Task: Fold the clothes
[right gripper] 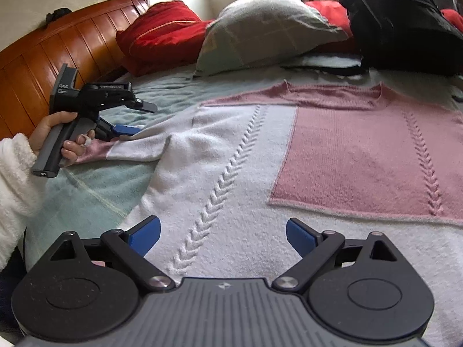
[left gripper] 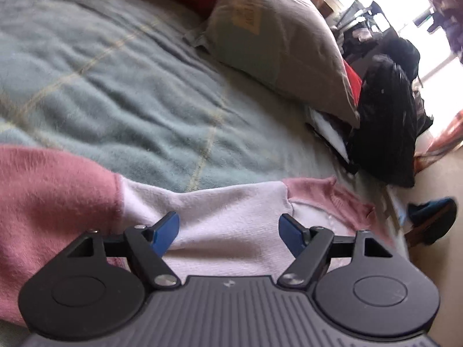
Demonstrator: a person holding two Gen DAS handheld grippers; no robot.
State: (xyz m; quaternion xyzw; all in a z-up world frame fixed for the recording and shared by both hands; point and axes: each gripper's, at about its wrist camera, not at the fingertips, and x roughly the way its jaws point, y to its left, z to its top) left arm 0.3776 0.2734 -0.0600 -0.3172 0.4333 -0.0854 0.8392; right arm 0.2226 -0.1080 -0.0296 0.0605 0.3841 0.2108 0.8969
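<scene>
In the right wrist view, a white fleecy sleeve (right gripper: 14,179) entered at 9 o'clock, cut off by the frame edge, and the hand (right gripper: 62,136) beyond it gripped the handle of the left gripper (right gripper: 136,118), whose jaws stood spread above and below the sweater's near sleeve (right gripper: 136,149); whether the lower blue finger touched the knit could not be made out. Behind it, at 10 o'clock, ran the wooden headboard (right gripper: 58,46). The pink and white sweater (right gripper: 246,156) lay flat on the grey-green blanket (right gripper: 95,179) of the bed, filling the middle of the view, its neckline toward 12 o'clock and its hem hidden beneath the right gripper (right gripper: 222,235), whose jaws were spread wide just over the white cable-knit panel, pinching nothing. At 12 o'clock sat a red cushion (right gripper: 162,34) and a grey pillow (right gripper: 269,26), and at 1 o'clock a black bag (right gripper: 405,26) cut off by the frame. The sweater's far sleeve ran out of view at 3 o'clock. In the left wrist view, blurred by motion, the sleeve's pink part lay at 8 o'clock and its white part (left gripper: 228,211) sat between the spread blue fingers (left gripper: 166,232), though contact was hard to judge. A dark shoe-like shape (left gripper: 431,219) on the floor at 4 o'clock was too smeared to identify.
</scene>
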